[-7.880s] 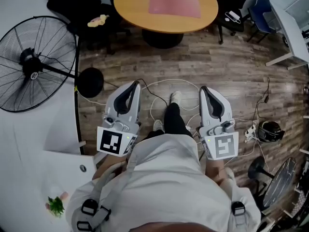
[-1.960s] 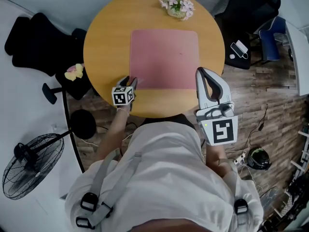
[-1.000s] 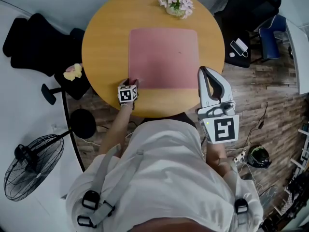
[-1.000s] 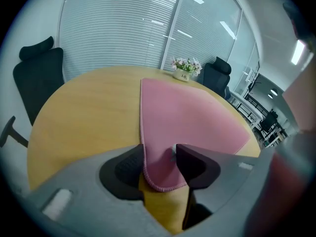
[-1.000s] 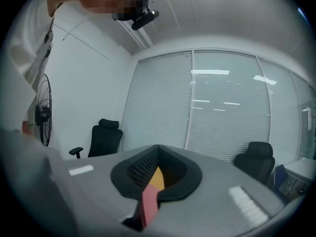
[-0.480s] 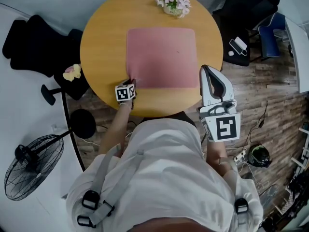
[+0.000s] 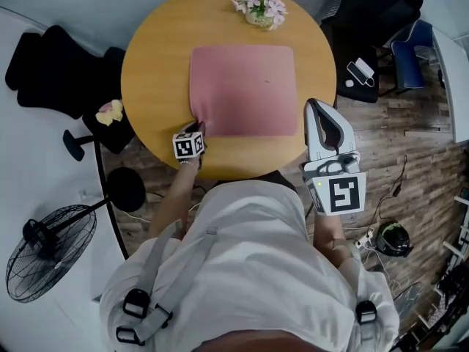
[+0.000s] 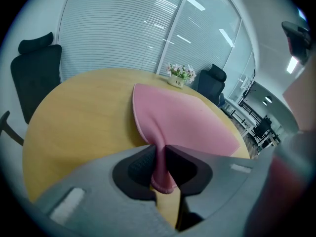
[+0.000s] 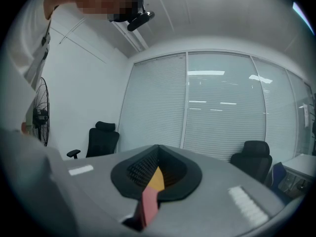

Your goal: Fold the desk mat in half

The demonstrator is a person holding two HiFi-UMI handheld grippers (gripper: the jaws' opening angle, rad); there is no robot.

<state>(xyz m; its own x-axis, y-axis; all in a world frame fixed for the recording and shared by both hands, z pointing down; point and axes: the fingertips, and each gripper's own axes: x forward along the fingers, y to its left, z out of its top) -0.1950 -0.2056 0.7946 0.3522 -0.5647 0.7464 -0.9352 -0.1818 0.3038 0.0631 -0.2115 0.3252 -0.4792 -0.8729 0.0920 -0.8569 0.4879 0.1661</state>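
The pink desk mat [image 7: 243,90] lies flat on the round wooden table [image 7: 154,57]. My left gripper [image 7: 198,127] is at the mat's near-left corner. In the left gripper view its jaws [image 8: 160,157] have just been closing and now pinch that corner, and the pink mat [image 8: 182,117] rises into a fold between the pads. My right gripper [image 7: 315,105] hovers by the near-right corner at the table's edge. In the right gripper view its tips [image 9: 157,154] meet with nothing between them, and only a sliver of table and mat shows below.
A small pot of flowers [image 7: 256,7] stands on the table just beyond the mat's far edge. Black office chairs [image 7: 51,61] stand to the left, another chair [image 7: 363,72] to the right. A floor fan [image 7: 44,251] is at the lower left.
The mat's near-left corner is now drawn in at the left gripper's tip and looks slightly puckered. The right gripper has hardly shifted.
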